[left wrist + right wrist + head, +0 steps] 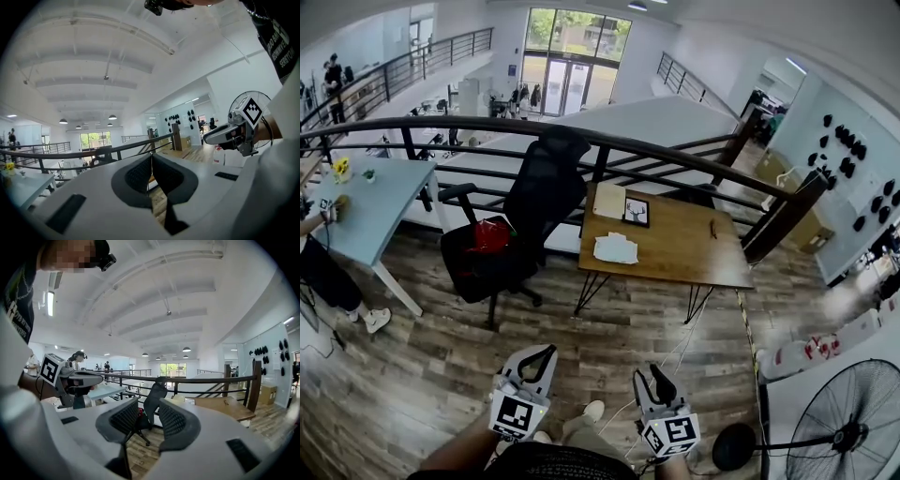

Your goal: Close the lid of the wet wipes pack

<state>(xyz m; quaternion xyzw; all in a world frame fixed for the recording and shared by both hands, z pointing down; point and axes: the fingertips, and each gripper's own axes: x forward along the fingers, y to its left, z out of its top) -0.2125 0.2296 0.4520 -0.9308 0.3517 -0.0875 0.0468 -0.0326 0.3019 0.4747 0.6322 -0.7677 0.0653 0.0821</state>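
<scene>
Left gripper clenched on nothing, right gripper released and empty, both well apart from wooden counter.

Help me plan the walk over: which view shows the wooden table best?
The head view: it shows the whole wooden table from above, top and legs alike. The right gripper view shows only its top, nearly edge-on, at the right. The left gripper view shows a thin strip of it at most.
</scene>
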